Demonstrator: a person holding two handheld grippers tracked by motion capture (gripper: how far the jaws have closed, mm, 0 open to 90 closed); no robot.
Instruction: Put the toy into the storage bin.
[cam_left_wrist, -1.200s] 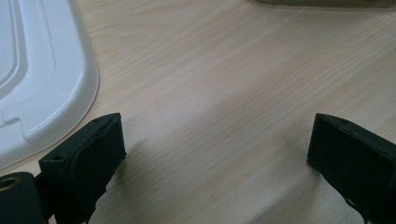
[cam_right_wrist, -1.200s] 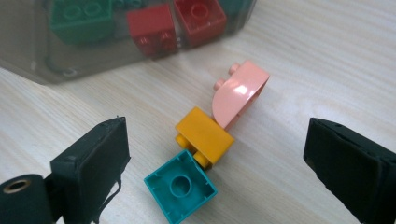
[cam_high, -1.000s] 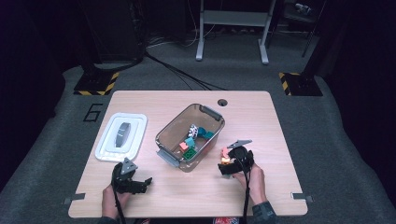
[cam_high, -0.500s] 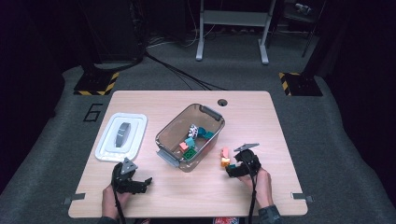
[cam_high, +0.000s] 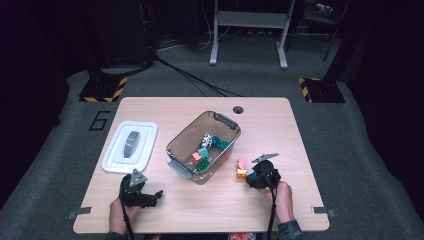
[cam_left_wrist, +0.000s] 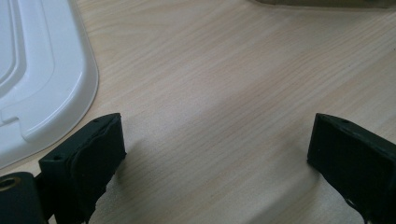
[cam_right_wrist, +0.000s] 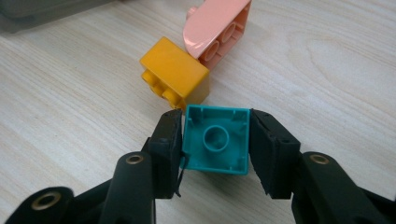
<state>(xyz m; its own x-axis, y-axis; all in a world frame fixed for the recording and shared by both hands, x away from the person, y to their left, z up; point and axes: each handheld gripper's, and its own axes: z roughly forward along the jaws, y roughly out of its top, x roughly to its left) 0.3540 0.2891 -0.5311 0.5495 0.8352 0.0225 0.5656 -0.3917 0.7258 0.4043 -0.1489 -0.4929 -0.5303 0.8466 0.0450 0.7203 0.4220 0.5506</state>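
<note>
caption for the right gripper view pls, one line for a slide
Right gripper closing its black jaws on a teal plastic brick, beside a yellow brick and a pink brick.

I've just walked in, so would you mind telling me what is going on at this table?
A person is handling toy bricks with two tools. The right hand-held gripper has just been closing its jaws, and its pads now press on a teal brick lying on the table, beside a yellow brick and a pink brick. More bricks sit in the clear bin; its white lid lies alongside. The left hand-held gripper rests open near the lid.
</note>
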